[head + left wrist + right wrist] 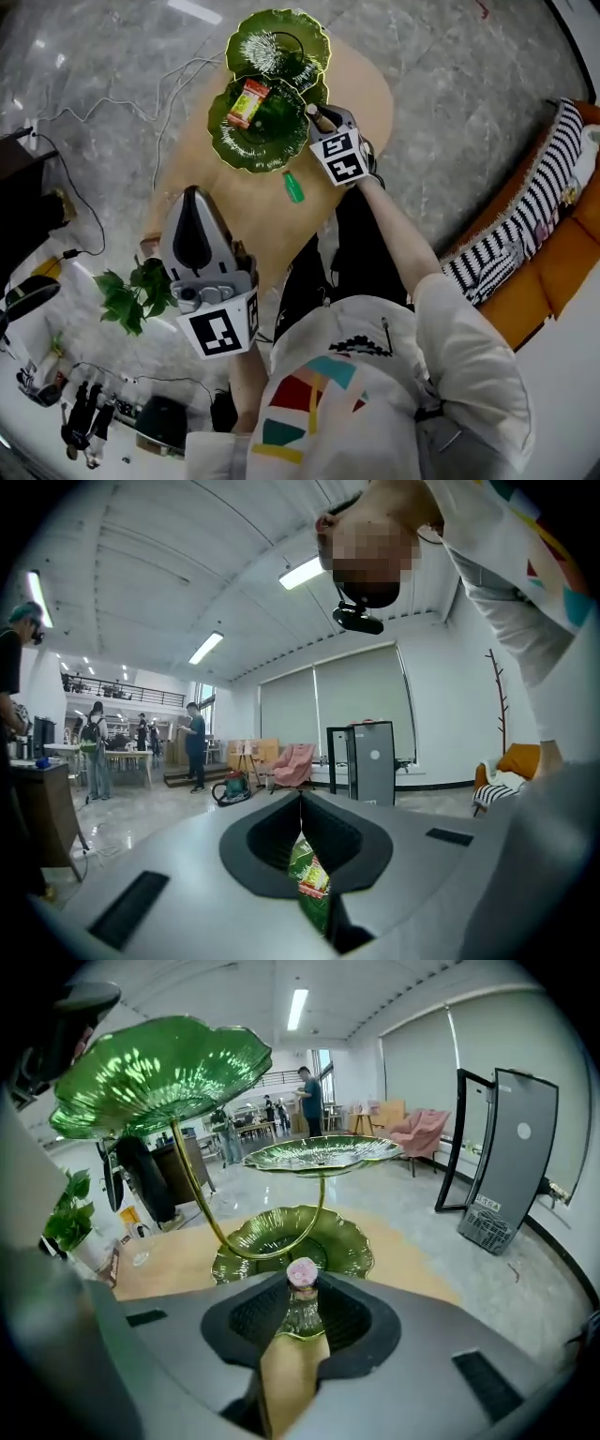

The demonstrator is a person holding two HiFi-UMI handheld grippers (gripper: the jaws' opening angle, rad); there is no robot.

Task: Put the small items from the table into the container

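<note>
A three-tier green leaf-shaped dish stand (pixel 265 141) stands on the tan oval table (pixel 361 94). An orange-red packet (pixel 248 101) lies in its lower dish. A small green item (pixel 293 186) lies on the table beside the stand. My right gripper (pixel 319 117) hangs at the lower dish's right rim, shut on a small pink-topped candy (pixel 302 1274) in a clear wrapper. In the right gripper view the lowest dish (pixel 352 1241) lies just beyond the jaws. My left gripper (pixel 194 199) is raised off the table's left side, pointing out into the room, shut on a green snack packet (pixel 309 878).
A potted plant (pixel 136 292) stands on the floor left of the table, with cables (pixel 112 103) trailing nearby. A striped sofa (pixel 525 225) is at the right. People and furniture stand far across the room in the left gripper view.
</note>
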